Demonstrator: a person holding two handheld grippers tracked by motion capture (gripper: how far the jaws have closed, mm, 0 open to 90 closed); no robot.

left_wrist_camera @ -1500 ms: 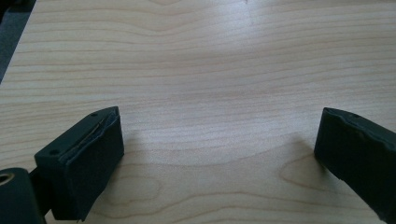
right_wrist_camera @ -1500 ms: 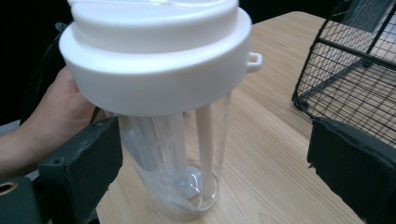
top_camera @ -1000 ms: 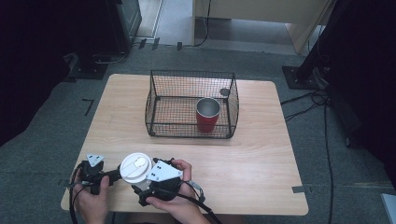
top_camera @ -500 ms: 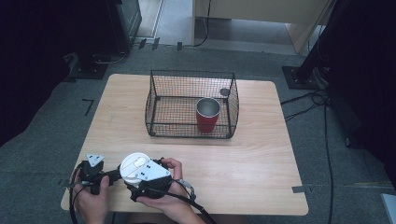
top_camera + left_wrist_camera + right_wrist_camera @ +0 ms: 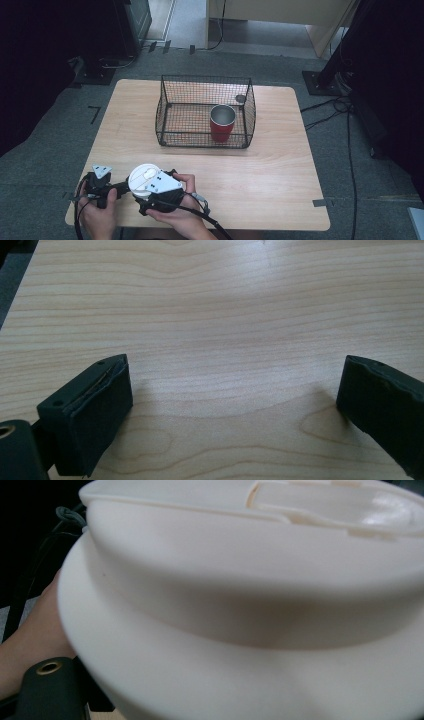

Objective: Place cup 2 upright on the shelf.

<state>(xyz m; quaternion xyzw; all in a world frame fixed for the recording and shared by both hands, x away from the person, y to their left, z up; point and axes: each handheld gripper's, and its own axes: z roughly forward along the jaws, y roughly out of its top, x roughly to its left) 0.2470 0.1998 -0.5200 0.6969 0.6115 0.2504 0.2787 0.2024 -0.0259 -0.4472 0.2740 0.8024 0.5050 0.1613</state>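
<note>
The table is pale wood with visible grain and a smooth, faintly shiny finish. The lid looks like white plastic, smooth and matt with a soft sheen. The basket is thin dark wire mesh. The cup in it has a red, glossy outside and a silvery inside that looks like metal. The left gripper has black, matt jaw pads, slightly rough at the edges. The floor looks like grey, rough carpet.
</note>
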